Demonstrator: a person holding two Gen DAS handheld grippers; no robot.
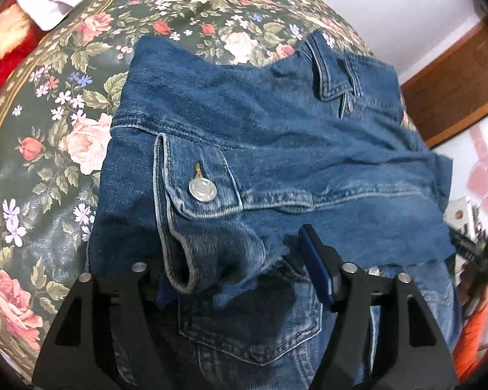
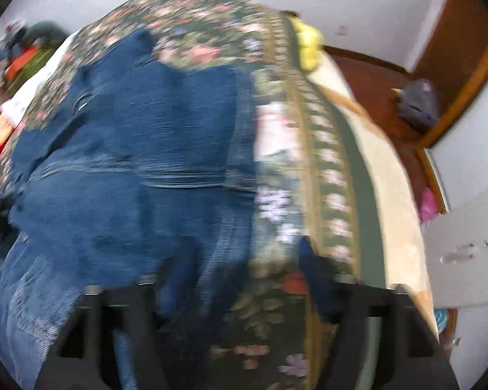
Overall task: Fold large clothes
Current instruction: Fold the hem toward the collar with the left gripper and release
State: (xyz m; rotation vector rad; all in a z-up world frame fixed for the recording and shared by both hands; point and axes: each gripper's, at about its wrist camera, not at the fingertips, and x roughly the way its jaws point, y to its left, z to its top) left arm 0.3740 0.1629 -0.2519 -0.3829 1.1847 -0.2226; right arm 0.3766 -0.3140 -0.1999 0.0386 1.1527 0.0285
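A blue denim jacket (image 1: pixel 276 149) lies folded on the floral bedspread (image 1: pixel 65 130), collar (image 1: pixel 332 71) at the far side. A sleeve cuff (image 1: pixel 192 227) with a metal button (image 1: pixel 202 189) rests on top, close in front. My left gripper (image 1: pixel 240 276) is open, with the cuff's end lying loose between its fingers; the left pad is partly hidden behind the cuff. The right wrist view is blurred. There my right gripper (image 2: pixel 240 279) is open at the jacket's (image 2: pixel 140 149) near right edge, one finger over denim and the other over the bedspread (image 2: pixel 309 162).
A white cloth (image 1: pixel 55 0) and red fabric (image 1: pixel 0 48) lie at the bed's far left. The bed's cream side (image 2: pixel 390 195) drops off to the right. Beyond it are a wooden frame (image 2: pixel 455 65), a dark bag (image 2: pixel 418 104) and a yellow item (image 2: pixel 309 45).
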